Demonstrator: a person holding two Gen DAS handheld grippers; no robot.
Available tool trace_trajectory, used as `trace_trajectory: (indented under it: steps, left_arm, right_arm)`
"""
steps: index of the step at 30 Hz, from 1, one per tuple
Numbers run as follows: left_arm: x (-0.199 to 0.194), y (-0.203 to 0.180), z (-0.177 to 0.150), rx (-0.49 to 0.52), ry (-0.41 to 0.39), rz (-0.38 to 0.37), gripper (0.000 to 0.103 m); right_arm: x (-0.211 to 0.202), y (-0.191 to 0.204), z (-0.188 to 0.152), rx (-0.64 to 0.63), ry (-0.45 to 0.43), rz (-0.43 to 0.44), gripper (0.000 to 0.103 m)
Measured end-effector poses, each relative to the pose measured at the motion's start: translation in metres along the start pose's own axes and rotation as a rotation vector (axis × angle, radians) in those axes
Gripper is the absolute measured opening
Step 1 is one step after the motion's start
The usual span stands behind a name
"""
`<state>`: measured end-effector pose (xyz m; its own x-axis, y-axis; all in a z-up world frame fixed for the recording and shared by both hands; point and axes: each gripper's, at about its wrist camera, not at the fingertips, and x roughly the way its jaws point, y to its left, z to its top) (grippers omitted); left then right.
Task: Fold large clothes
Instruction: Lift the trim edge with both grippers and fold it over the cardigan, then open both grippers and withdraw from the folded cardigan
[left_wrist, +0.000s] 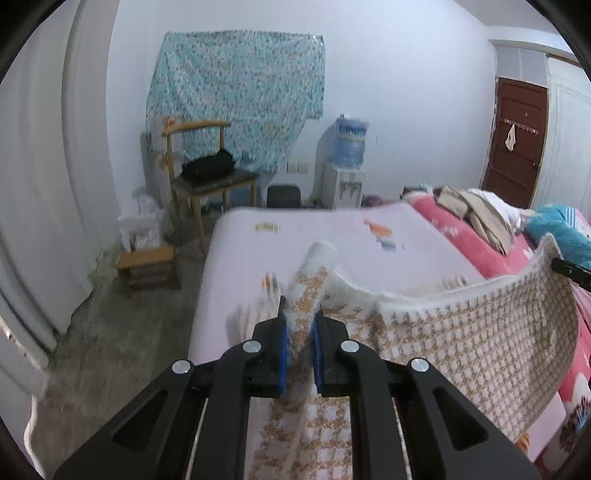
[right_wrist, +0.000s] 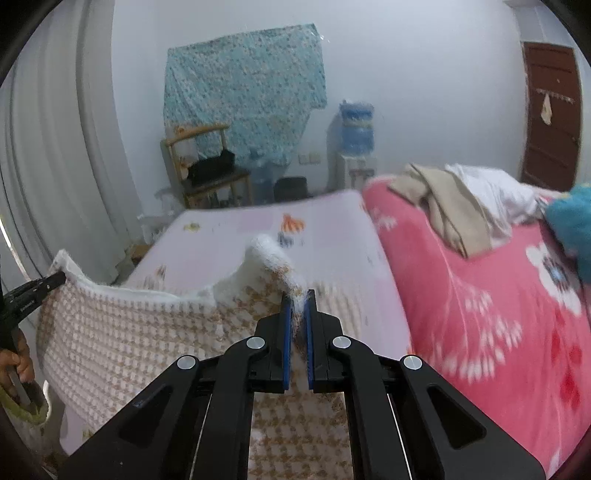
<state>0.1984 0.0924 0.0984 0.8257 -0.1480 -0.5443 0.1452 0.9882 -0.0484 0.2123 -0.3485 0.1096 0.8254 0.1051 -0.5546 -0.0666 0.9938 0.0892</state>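
The left claw (left_wrist: 299, 317) pinches one top corner of the checked knit garment (left_wrist: 461, 332), and the right claw (right_wrist: 299, 310) pinches the other, blue pads pressed on the fabric. The garment hangs stretched between them, its lower part draping toward the near edge of the bed (left_wrist: 332, 229), above the pale lilac sheet. The step in hand looks like lifting and spreading before a fold. Next, I judge, both claws should carry the held edge forward and lay it flat on the bare sheet, short of the pink blanket (right_wrist: 480, 295) at right.
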Motion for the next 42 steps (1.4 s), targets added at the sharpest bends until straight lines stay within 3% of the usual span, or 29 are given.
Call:
trace_trajectory:
  steps: [6, 9, 12, 14, 15, 17, 19, 22, 26, 28, 33, 39, 42]
  left_arm:
    - [0.091, 0.021, 0.052, -0.059, 0.070, -0.038, 0.011]
    - [0.154, 0.027, 0.050, -0.070, 0.202, -0.026, 0.011]
    - [0.206, 0.043, 0.033, -0.144, 0.361, -0.054, 0.014]
    - [0.226, 0.058, 0.019, -0.227, 0.432, -0.084, 0.023]
    - [0.228, 0.067, 0.015, -0.275, 0.433, -0.102, 0.032]
    - [0.229, 0.084, 0.013, -0.358, 0.424, -0.123, 0.046]
    - [0.228, 0.106, 0.009, -0.487, 0.404, -0.172, 0.052]
    - [0.219, 0.126, 0.008, -0.592, 0.380, -0.143, 0.053]
    - [0.188, 0.127, 0.018, -0.571, 0.331, -0.120, 0.053]
    - [0.156, 0.115, 0.024, -0.503, 0.290, -0.104, 0.055]
    - [0.075, 0.069, 0.022, -0.331, 0.182, -0.124, 0.073]
    - [-0.010, 0.009, -0.011, -0.204, 0.115, -0.118, 0.095]
    - [-0.044, -0.016, -0.034, -0.152, 0.074, -0.069, 0.097]
  right_arm:
    - [0.098, -0.019, 0.053, 0.032, 0.054, 0.023, 0.005]
    - [0.163, -0.031, 0.053, 0.068, 0.169, 0.045, 0.005]
    - [0.220, -0.047, 0.031, 0.126, 0.318, 0.067, 0.009]
    - [0.241, -0.064, 0.017, 0.202, 0.379, 0.102, 0.025]
    - [0.245, -0.070, 0.013, 0.236, 0.392, 0.119, 0.032]
    - [0.246, -0.091, 0.008, 0.327, 0.390, 0.159, 0.055]
    - [0.242, -0.108, 0.005, 0.408, 0.370, 0.208, 0.061]
    - [0.230, -0.131, 0.002, 0.512, 0.339, 0.197, 0.062]
    - [0.194, -0.128, 0.006, 0.488, 0.298, 0.139, 0.064]
    - [0.162, -0.110, 0.008, 0.417, 0.272, 0.109, 0.066]
    - [0.086, -0.062, -0.003, 0.255, 0.210, 0.096, 0.084]
    - [0.009, 0.008, -0.045, 0.093, 0.192, 0.047, 0.094]
    - [-0.026, 0.041, -0.071, 0.045, 0.170, -0.012, 0.095]
